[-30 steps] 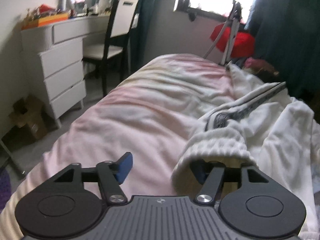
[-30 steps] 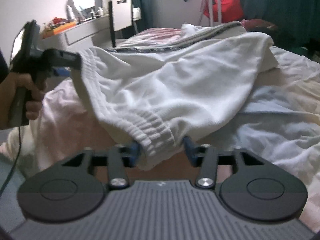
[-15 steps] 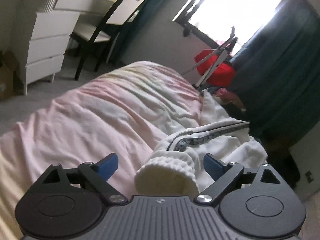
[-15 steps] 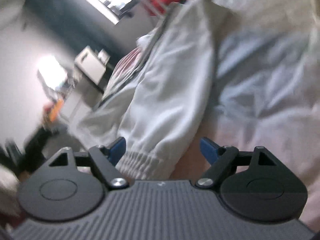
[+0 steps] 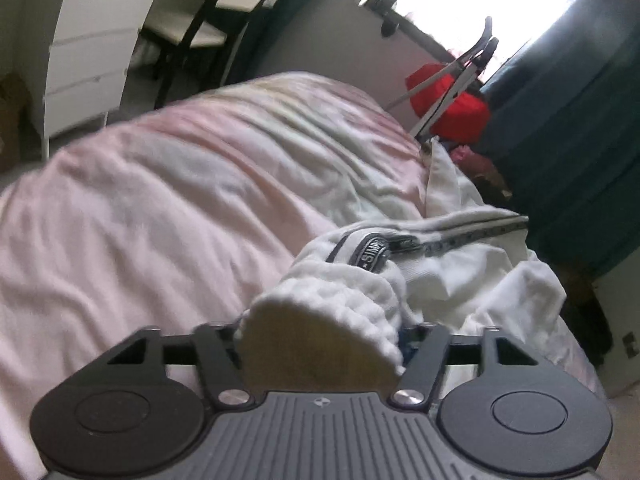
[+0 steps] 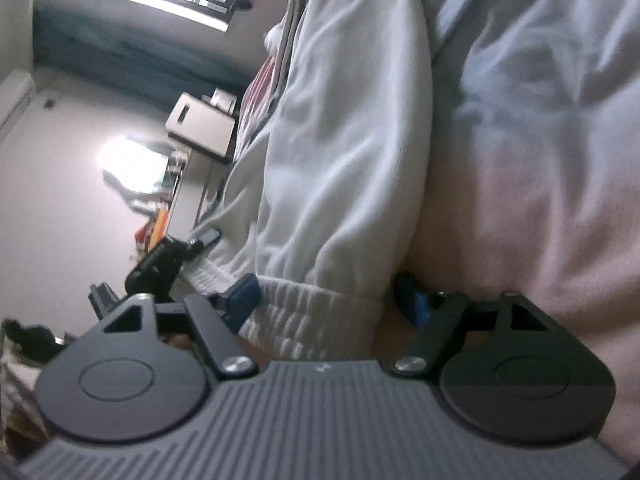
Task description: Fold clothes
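White sweatpants with a grey printed side stripe lie bunched on the pink-white duvet. One ribbed cuff sits between the wide-apart jaws of my left gripper; its blue pads are mostly hidden by the cloth. In the right wrist view, rolled on its side, the other ribbed cuff lies between the spread blue pads of my right gripper. The trouser leg stretches away from it. The left gripper also shows in the right wrist view, beside the cloth.
A white chest of drawers and a dark chair stand left of the bed. A red bag with a metal stand sits under the bright window by dark teal curtains. The bed edge drops off at left.
Both grippers have opened wide around the cuffs. The right gripper has rolled strongly onto its side. The left gripper has tilted and swung rightward, with the cuff now centred between its jaws.
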The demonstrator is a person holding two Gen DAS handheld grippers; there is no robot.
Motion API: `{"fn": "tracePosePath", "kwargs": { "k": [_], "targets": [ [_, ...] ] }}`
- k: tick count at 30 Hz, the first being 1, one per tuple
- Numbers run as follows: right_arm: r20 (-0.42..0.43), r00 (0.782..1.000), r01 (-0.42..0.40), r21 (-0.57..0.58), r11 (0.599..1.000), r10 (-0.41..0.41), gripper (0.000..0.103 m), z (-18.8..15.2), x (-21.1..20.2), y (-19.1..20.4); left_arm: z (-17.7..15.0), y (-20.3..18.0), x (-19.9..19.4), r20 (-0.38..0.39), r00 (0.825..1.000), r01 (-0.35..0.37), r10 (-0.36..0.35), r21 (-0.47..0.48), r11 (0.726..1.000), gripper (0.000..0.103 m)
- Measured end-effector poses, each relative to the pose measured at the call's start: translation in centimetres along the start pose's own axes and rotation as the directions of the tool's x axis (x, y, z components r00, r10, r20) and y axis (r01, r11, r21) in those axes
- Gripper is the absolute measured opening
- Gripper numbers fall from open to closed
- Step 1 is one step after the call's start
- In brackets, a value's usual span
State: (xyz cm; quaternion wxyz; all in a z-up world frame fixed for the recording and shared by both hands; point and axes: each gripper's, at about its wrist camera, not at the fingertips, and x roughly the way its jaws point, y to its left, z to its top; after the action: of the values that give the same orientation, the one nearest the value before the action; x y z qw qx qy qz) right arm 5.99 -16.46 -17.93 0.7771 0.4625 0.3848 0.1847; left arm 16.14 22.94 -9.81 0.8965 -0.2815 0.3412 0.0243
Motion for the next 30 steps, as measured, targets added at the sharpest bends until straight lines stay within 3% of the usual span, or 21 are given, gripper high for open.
{"fn": "tracePosePath", "kwargs": {
  "k": [2,5,8,11,15,19,24,27,30],
  "targets": [
    [0.024,1.0,0.003,0.008,1.0,-0.004,0.049,-0.4,0.0,0.3,0.6,-0.4,-0.4,0.012,1.0,-0.025,0.025,0.044,0.999,0.024],
    [0.076,0.997,-0.008,0.025,1.0,0.006,0.034,-1.8,0.0,1.3,2.8,-1.1,-1.1,0.025,0.999,-0.034,0.032,0.069,0.997,0.016],
    [0.112,0.993,-0.038,0.012,0.999,0.037,0.028,-3.3,1.4,3.9,6.5,-1.5,-2.1,0.062,0.998,-0.017,0.012,0.067,0.998,0.015],
    [0.12,0.988,-0.092,-0.03,0.995,0.095,0.026,-4.5,4.4,7.5,11.4,-2.1,-2.4,0.122,0.992,-0.044,0.031,0.109,0.993,0.014],
    [0.074,0.979,-0.182,-0.09,0.979,0.188,0.026,-5.5,10.6,12.9,18.3,-2.3,-1.5,0.208,0.974,-0.127,0.089,0.177,0.976,0.014],
    [0.012,0.972,-0.232,-0.151,0.961,0.237,0.026,-6.1,17.7,16.9,23.4,-0.9,2.0,0.252,0.954,-0.216,0.16,0.213,0.953,0.015],
    [-0.102,0.982,-0.175,-0.169,0.97,0.159,0.027,-5.7,26.0,18.5,24.9,1.8,9.0,0.178,0.959,-0.256,0.22,0.209,0.944,0.016],
    [-0.142,0.983,-0.14,-0.189,0.972,0.115,0.029,-5.4,28.4,18.4,24.4,3.5,12.1,0.139,0.956,-0.28,0.257,0.183,0.942,0.022],
    [-0.17,0.98,-0.14,-0.217,0.966,0.103,0.035,-4.5,28.8,19.1,23.9,4.8,12.4,0.126,0.954,-0.29,0.271,0.18,0.94,0.029]
  ]
}}
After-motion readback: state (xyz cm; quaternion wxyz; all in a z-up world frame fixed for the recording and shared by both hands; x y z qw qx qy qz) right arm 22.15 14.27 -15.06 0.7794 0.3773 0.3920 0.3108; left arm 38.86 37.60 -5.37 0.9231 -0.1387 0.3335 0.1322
